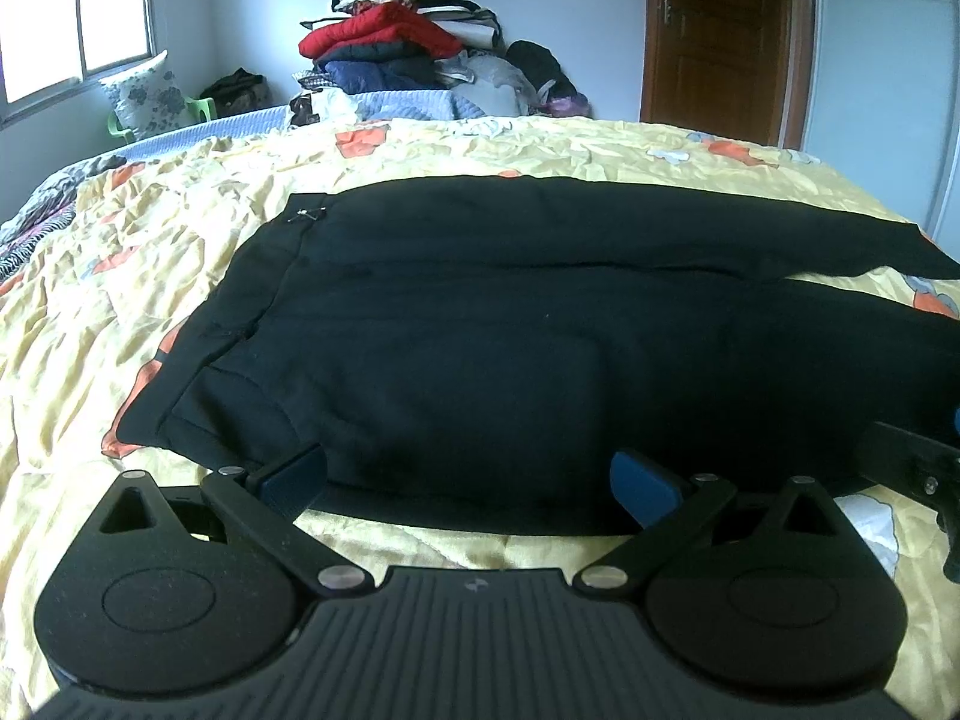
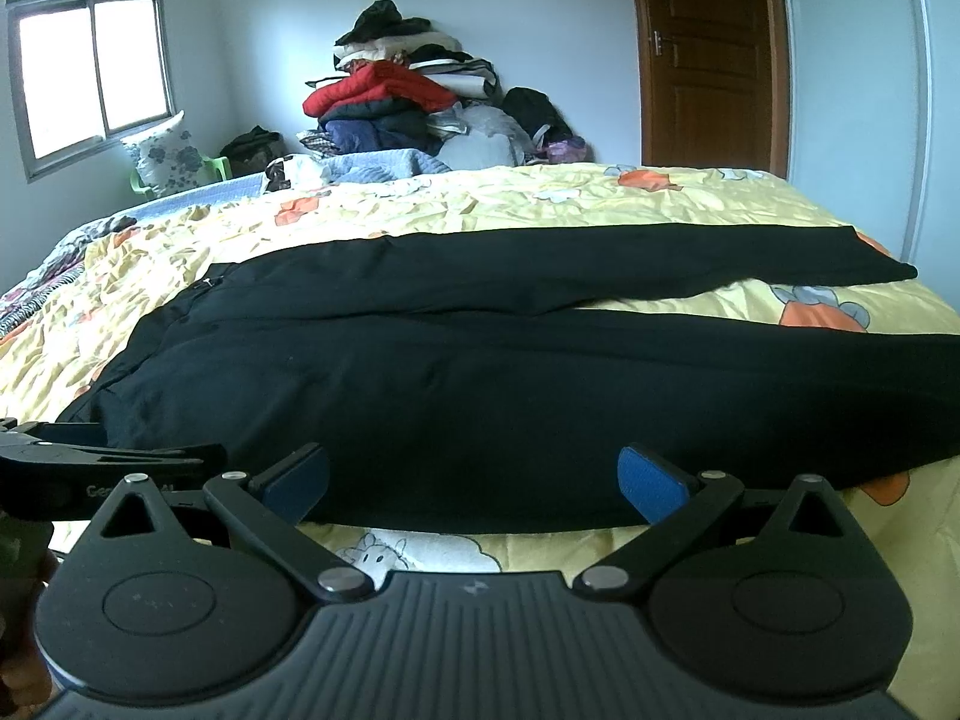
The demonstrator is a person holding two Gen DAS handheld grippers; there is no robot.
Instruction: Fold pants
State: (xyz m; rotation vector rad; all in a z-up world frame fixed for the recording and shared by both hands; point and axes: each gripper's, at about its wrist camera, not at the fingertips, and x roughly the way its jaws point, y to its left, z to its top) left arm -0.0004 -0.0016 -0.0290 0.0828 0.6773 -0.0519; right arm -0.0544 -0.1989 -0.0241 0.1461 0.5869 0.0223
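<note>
Step in hand, as I read it: approach for the first fold, nothing grasped yet. The black fabric pants [image 1: 510, 324] lie flat on the yellow floral quilted bedspread [image 1: 150, 276], waistband to the left, legs running off to the right.

Left gripper [image 1: 471, 477]: jaws spread wide, blue pads either side of the near edge of the pants around the seat/hip area, holding nothing. Right gripper [image 2: 474, 477]: also wide open, empty, lined up at the near edge of the closer leg further toward the hems. Whether the pads touch the cloth, I can't tell; they look just short of or at the hem line.

Pants state: spread out single-layer, two legs splayed apart with a wedge of bedspread showing between them on the right. Small metal clasp [image 1: 309, 215] visible at the waistband. Fabric looks smooth, few wrinkles, limp, and will likely sag between grip points.

Next move, my guess: both grippers need to pinch the near edge, then carry the near leg over onto the far leg, keeping both hands level so the edges line up.
</note>
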